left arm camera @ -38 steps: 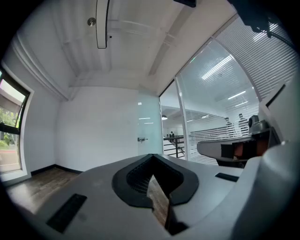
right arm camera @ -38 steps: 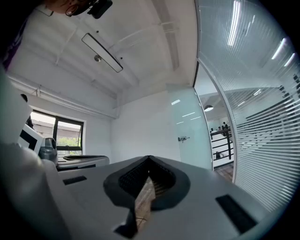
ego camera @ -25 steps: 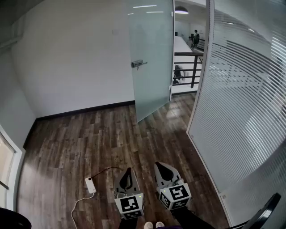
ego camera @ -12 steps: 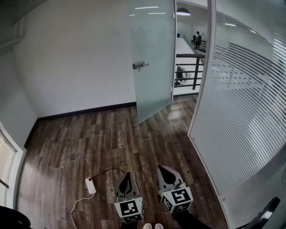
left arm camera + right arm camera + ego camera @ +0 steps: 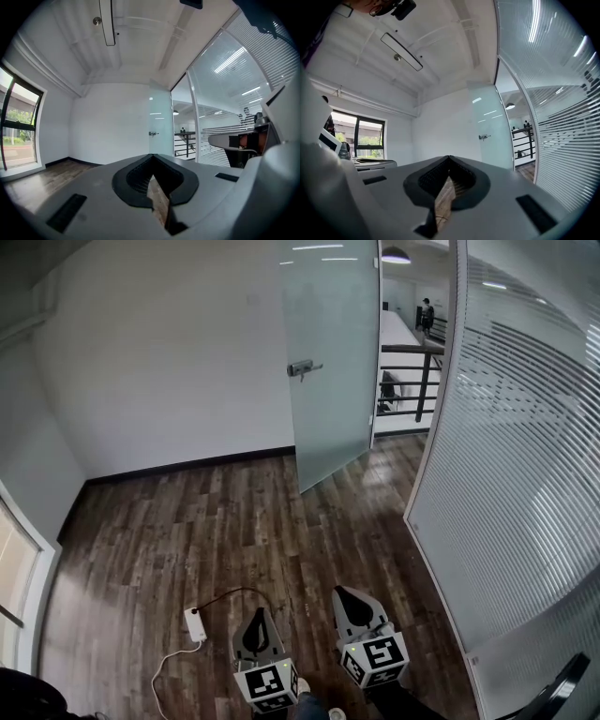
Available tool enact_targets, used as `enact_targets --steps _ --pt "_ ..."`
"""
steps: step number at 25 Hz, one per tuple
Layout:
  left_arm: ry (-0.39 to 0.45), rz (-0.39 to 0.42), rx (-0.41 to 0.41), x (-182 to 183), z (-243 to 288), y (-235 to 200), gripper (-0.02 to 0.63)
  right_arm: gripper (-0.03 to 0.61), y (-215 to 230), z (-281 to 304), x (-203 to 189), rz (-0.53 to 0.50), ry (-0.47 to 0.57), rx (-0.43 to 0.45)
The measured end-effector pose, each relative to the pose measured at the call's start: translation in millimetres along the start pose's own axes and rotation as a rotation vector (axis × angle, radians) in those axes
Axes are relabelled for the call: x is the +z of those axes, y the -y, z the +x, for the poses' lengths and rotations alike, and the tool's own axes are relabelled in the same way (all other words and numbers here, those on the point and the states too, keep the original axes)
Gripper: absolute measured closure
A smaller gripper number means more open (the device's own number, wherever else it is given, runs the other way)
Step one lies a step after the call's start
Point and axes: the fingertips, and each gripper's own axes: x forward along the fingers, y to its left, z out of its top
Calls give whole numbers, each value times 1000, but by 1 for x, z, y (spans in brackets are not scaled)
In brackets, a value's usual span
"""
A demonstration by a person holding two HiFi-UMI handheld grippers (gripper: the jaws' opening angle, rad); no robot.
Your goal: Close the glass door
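Note:
The frosted glass door (image 5: 330, 362) stands open, swung into the room away from the doorway, and its metal handle (image 5: 302, 367) faces the white wall. Both grippers hover low over the wooden floor, far short of the door. My left gripper (image 5: 260, 613) is shut on nothing, and my right gripper (image 5: 343, 591) beside it is also shut and empty. The left gripper view has the door (image 5: 160, 122) and handle (image 5: 153, 133) far ahead over the closed jaws of the left gripper (image 5: 151, 157). The right gripper view shows the door (image 5: 490, 131) beyond the right gripper (image 5: 449, 158).
A curved glass partition with white stripes (image 5: 525, 474) runs along the right side. A white power adapter (image 5: 196, 624) with its cable lies on the floor left of my left gripper. Beyond the doorway are a black railing (image 5: 412, 371) and a distant person (image 5: 427, 313).
My left gripper has sunk a little toward the bottom of the head view. The head view has shifted slightly, so the door sits further right. The door stands as wide open as before.

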Motion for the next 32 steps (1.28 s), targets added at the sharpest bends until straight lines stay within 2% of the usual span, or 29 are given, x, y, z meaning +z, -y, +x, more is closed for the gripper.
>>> enact_targets --steps 8,13,22,28,32 --pt "35 13 -14 13 78 -36 615 580 -4 89 1 -26 5 26" --pt "74 39 -53 29 133 -63 615 580 -7 150 8 -30 18 18" --pt "54 16 -84 24 199 -89 615 580 -1 223 -2 -36 -13 14" --pt "60 -10 -42 11 247 -106 615 580 13 277 -7 -38 -22 49" --pt "58 -14 -8 21 301 -114 615 580 34 330 1 -31 -17 88"
